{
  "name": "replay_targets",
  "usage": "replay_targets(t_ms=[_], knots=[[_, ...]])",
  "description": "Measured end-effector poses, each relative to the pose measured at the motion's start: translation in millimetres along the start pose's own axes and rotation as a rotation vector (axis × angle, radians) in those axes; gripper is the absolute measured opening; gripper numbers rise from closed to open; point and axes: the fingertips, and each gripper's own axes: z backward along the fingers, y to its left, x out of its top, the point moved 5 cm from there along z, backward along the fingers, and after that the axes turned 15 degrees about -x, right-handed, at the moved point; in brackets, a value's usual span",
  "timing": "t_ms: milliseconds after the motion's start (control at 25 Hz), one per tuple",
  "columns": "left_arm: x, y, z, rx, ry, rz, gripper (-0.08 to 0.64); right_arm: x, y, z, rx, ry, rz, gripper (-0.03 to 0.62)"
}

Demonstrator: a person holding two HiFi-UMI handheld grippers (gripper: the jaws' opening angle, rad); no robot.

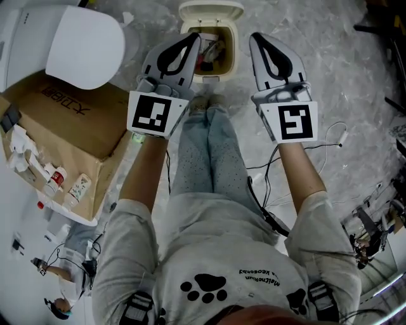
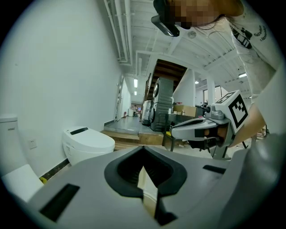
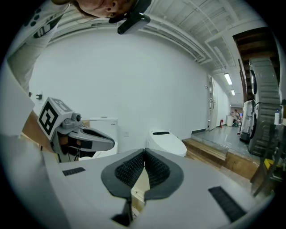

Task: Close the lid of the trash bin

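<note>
The cream trash bin (image 1: 227,58) stands on the floor in front of my feet, with rubbish inside. Its lid (image 1: 211,9) is up, tipped back behind the opening. My left gripper (image 1: 195,37) hangs over the bin's left rim, jaws shut and empty. Just right of the bin is my right gripper (image 1: 254,37), also shut and empty. In the left gripper view a cream sliver of the bin (image 2: 148,190) shows through the shut left gripper (image 2: 143,150). The right gripper view gives a like sliver of the bin (image 3: 140,184) below the shut right gripper (image 3: 144,153).
A white toilet (image 1: 79,44) stands at the left, with an open cardboard box (image 1: 70,120) holding small bottles next to it. Cables (image 1: 317,149) lie on the marble floor at the right. My legs (image 1: 209,152) are just before the bin.
</note>
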Motion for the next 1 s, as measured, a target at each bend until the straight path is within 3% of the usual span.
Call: replay_targets(t_ms=[240, 520, 1000], knots=[[-14, 13, -10, -0.001, 0.012, 0.000, 0.018, -7, 3, -23, 0.012, -0.027, -0.043, 0.032], [-28, 26, -20, -0.005, 0.026, -0.008, 0.018, -30, -3, -39, 0.018, 0.042, 0.022, 0.032], [-54, 48, -34, -0.015, 0.051, -0.024, 0.018, -42, 0, -68, 0.041, -0.016, -0.002, 0.032]])
